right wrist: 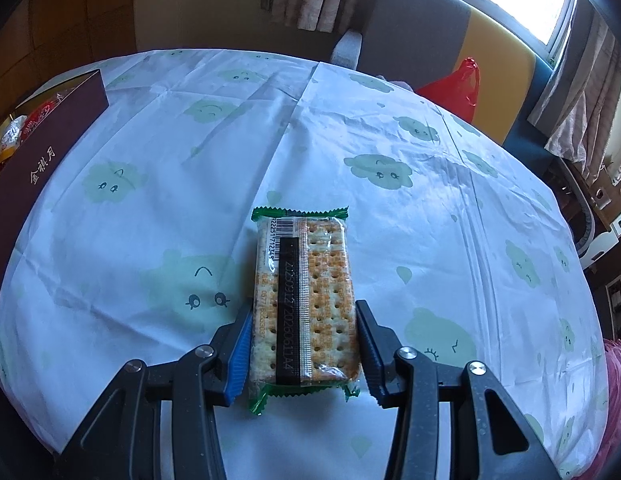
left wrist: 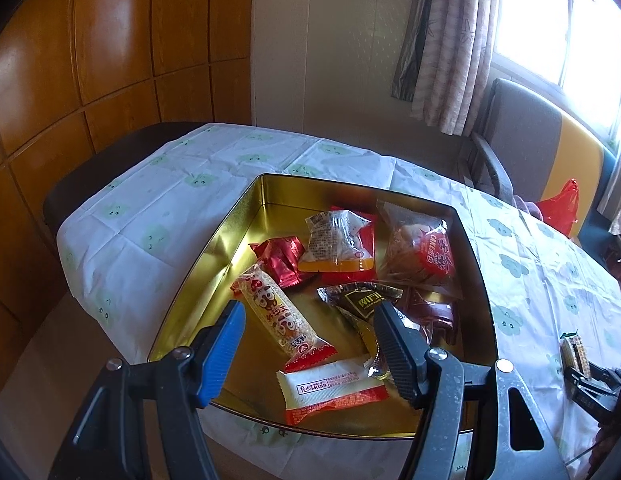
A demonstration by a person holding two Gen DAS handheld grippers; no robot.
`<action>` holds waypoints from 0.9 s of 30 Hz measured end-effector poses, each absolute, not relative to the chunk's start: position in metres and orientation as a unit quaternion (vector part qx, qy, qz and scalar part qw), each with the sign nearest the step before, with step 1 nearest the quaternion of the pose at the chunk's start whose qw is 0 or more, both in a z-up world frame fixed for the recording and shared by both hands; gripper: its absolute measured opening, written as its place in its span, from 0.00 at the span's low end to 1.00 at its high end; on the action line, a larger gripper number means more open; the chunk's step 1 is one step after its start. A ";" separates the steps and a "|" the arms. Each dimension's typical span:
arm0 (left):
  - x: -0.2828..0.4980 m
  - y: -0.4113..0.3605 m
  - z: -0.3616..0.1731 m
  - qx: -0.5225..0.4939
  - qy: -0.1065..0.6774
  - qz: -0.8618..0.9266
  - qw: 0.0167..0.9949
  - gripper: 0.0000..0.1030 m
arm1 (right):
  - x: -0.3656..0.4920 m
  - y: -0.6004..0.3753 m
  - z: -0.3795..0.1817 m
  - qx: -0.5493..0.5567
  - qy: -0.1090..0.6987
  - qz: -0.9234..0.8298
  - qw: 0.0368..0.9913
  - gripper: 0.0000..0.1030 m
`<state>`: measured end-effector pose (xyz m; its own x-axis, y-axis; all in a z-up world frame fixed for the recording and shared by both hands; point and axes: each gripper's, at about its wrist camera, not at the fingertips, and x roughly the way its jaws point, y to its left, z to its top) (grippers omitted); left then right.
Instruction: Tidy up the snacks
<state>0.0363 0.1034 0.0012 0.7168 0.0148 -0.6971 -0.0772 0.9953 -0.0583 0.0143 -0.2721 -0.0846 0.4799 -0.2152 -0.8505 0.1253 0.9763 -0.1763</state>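
A gold-lined tin box (left wrist: 246, 216) sits on the table and holds several wrapped snacks, among them a long rice-puff bar (left wrist: 276, 312), a white and red wafer pack (left wrist: 330, 390) and a cake pack (left wrist: 418, 248). My left gripper (left wrist: 310, 340) is open and empty, hovering over the box's near end. My right gripper (right wrist: 304, 344) is shut on a green-edged cracker pack (right wrist: 306, 292), fingers pressing both long sides, low over the tablecloth. The pack and right gripper also show at the left wrist view's right edge (left wrist: 576, 354). The box's maroon outer wall (right wrist: 42, 152) shows at far left.
A white tablecloth (right wrist: 190, 140) with green cloud faces covers the table. A grey and yellow chair (right wrist: 430, 28) with a red plastic bag (right wrist: 458, 86) stands behind it. Wooden wall panels (left wrist: 90, 60) stand to the left; a curtained window (left wrist: 570, 28) is at the right.
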 end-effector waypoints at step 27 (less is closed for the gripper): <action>0.035 0.107 0.006 -0.042 0.365 0.032 0.930 0.66 | 0.021 -0.218 -0.069 -0.013 0.513 0.006 0.858 0.46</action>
<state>0.0346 0.1072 0.0057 0.7318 0.0290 -0.6809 -0.0905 0.9944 -0.0549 0.0214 -0.2179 -0.0692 0.4741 -0.0017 -0.8805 -0.0240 0.9996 -0.0149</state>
